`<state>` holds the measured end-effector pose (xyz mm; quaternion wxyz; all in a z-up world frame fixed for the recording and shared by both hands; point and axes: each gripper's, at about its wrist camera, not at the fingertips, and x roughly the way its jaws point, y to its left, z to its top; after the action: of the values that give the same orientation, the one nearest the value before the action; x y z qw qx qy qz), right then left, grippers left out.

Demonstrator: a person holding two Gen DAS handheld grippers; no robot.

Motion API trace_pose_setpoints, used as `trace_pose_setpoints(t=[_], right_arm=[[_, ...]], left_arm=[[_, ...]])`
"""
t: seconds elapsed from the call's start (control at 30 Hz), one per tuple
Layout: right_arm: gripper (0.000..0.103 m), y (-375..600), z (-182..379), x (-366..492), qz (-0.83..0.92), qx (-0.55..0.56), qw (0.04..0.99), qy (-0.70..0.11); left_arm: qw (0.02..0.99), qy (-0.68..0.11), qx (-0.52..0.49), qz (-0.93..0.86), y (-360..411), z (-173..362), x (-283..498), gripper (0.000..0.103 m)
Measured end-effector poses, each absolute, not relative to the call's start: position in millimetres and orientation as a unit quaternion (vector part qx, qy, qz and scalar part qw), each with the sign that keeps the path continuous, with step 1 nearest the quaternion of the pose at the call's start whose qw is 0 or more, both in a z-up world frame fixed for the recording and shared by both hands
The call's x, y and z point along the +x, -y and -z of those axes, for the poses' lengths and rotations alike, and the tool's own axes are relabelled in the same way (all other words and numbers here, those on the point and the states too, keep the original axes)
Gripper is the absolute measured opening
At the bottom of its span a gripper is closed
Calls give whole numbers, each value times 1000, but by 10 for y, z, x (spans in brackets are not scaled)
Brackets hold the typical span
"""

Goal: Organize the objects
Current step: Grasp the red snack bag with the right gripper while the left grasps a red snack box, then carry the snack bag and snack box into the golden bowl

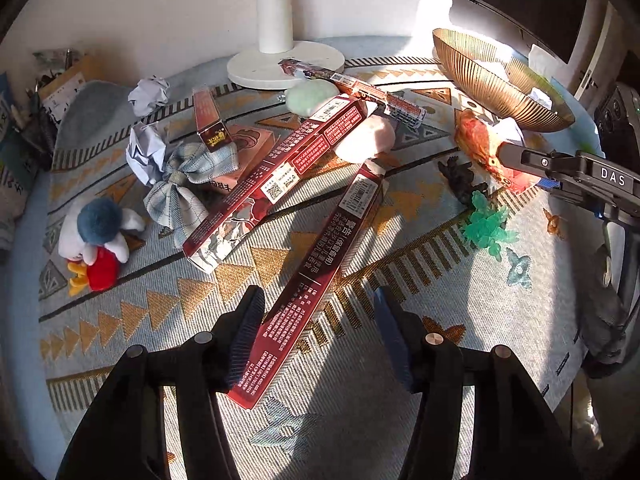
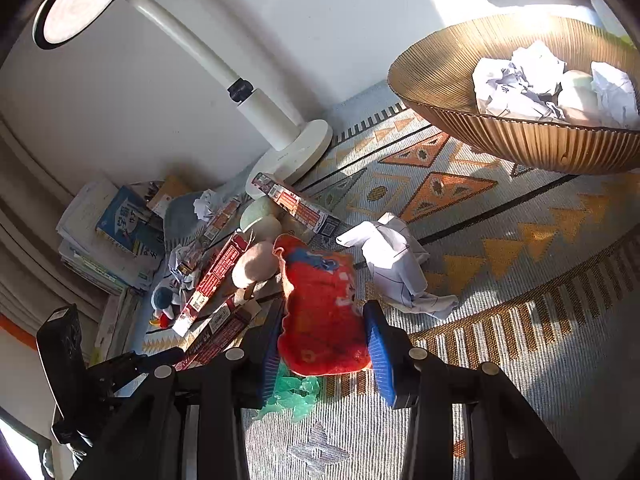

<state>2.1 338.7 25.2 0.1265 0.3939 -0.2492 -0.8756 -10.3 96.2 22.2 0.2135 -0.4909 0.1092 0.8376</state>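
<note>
A long dark red box (image 1: 308,276) lies on the patterned rug (image 1: 400,420), its near end between the fingers of my left gripper (image 1: 320,336). The left pad sits against the box's edge and the right pad stands clear of it, so the gripper is open. In the right wrist view my right gripper (image 2: 324,344) is shut on a red plush toy (image 2: 320,304), both blue pads pressing its sides. In the left wrist view the right gripper (image 1: 506,156) holds the red plush toy (image 1: 476,140) beside a gold ribbed bowl (image 1: 500,84).
The gold bowl (image 2: 520,140) holds crumpled paper and pale balls. Nearby lie a crumpled sheet (image 2: 400,264), a green translucent toy (image 1: 486,228), a black figure (image 1: 460,180), more red boxes (image 1: 272,176), a plaid bow (image 1: 184,188), a plush bird (image 1: 96,240) and a lamp base (image 1: 280,64). Books (image 2: 112,240) are stacked at left.
</note>
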Motion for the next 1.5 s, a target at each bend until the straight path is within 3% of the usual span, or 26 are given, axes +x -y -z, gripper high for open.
trace_pose_setpoints(t=[0.03,0.1,0.27,0.57,0.77,0.83,0.9,0.93,0.97,1.07,1.23,1.27,1.3,1.33,1.37,1.4,1.43,1.5], right_arm=[[38,-3378,-277,46,880,390,124,242],[38,-3348,-323,108,885,386,126,227],[37,-3326,-441,420,893,379,141,200],[37,-3173,-423,1030,900,415,114,76],[39,-3110,-241,1097,887,445,114,54],[43,-3103,-243,1105,887,444,117,51],[60,-3095,-268,1109,888,440,121,54],[67,-3099,-283,1106,890,436,119,56],[75,-3098,-298,1109,893,432,117,58],[76,-3086,-287,1072,891,435,114,55],[76,-2971,-195,1046,886,446,117,40],[73,-2919,-179,1054,888,446,112,27],[60,-2864,-157,1060,889,445,108,14],[55,-2817,-144,1069,891,442,98,-2],[48,-2766,-144,1086,896,436,87,-23],[41,-2735,-151,1097,898,432,84,-34],[41,-2735,-172,1112,901,425,84,-34],[37,-2788,-254,1134,904,416,97,-11]], left_arm=[[212,-109,-491,-838,-996,-208,-125,50],[207,-113,-500,-833,-1070,-130,-194,31],[225,-106,-496,-832,-1137,-173,-93,14],[244,-30,-470,-848,-1018,-356,537,14],[221,-45,-480,-848,-1111,-122,599,14],[215,-51,-468,-856,-1135,-120,603,15],[206,-52,-462,-861,-1133,-111,597,16],[205,-50,-459,-863,-1131,-108,591,19],[207,-47,-458,-863,-1133,-104,591,31],[210,-36,-453,-866,-1164,-106,621,42],[191,-52,-442,-875,-1278,-92,642,47],[188,-53,-440,-876,-1294,-87,640,48],[184,-55,-438,-878,-1305,-82,639,48],[182,-56,-436,-880,-1311,-80,640,48],[184,-61,-435,-879,-1319,-80,644,42],[189,-66,-435,-878,-1325,-85,649,24],[193,-67,-437,-876,-1321,-89,644,16],[193,-53,-444,-873,-1292,-102,627,14]])
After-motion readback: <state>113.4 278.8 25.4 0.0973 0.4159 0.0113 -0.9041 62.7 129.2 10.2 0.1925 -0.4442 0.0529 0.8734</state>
